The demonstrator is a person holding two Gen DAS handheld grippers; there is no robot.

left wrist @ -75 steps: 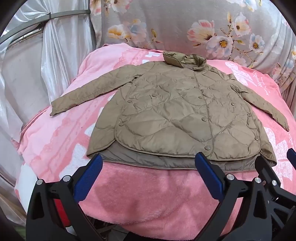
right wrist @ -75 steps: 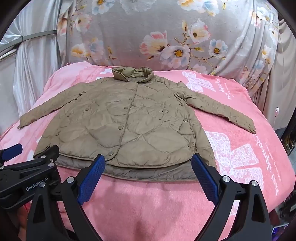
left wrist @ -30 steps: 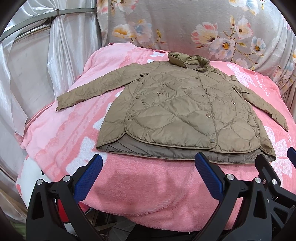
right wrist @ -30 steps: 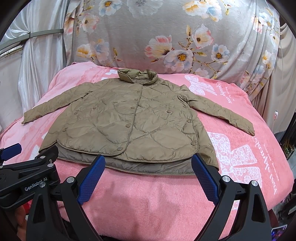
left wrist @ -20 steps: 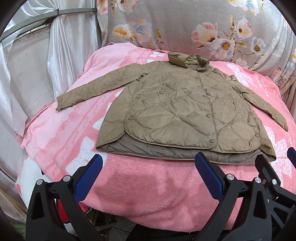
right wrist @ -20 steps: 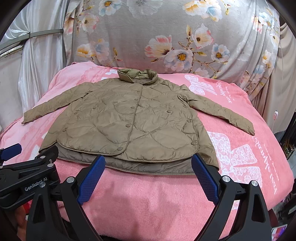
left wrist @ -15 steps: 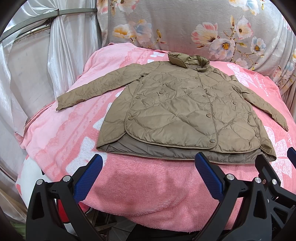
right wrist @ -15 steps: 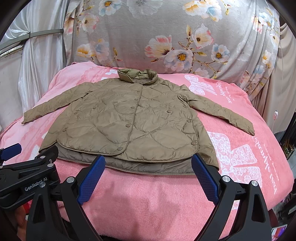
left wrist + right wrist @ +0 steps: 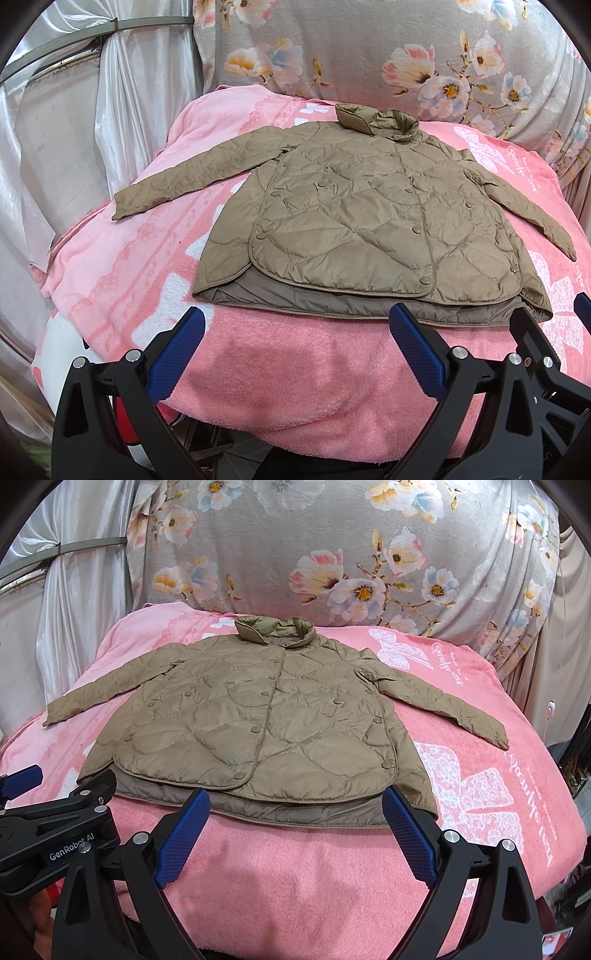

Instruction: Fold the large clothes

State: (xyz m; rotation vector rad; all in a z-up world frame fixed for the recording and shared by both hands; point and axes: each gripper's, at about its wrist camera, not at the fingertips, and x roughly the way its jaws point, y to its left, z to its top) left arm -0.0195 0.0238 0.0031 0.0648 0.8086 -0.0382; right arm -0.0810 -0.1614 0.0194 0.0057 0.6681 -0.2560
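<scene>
A tan quilted jacket (image 9: 354, 221) lies flat and buttoned on a pink blanket (image 9: 295, 369), collar at the far side, both sleeves spread out to the sides. It also shows in the right wrist view (image 9: 258, 723). My left gripper (image 9: 295, 350) is open and empty, held back over the blanket's near edge, short of the jacket's hem. My right gripper (image 9: 295, 830) is open and empty, just short of the hem's right half. The left gripper's body (image 9: 55, 834) shows at the lower left of the right wrist view.
The pink blanket (image 9: 498, 794) covers a raised surface that drops off at the near edge. A grey floral curtain (image 9: 332, 554) hangs behind. A silvery curtain (image 9: 92, 129) hangs at the left. Clutter sits at the far right edge (image 9: 576, 771).
Since 2.5 s ago both grippers have drawn back a little from the jacket's hem. Over the last second nothing has visibly moved.
</scene>
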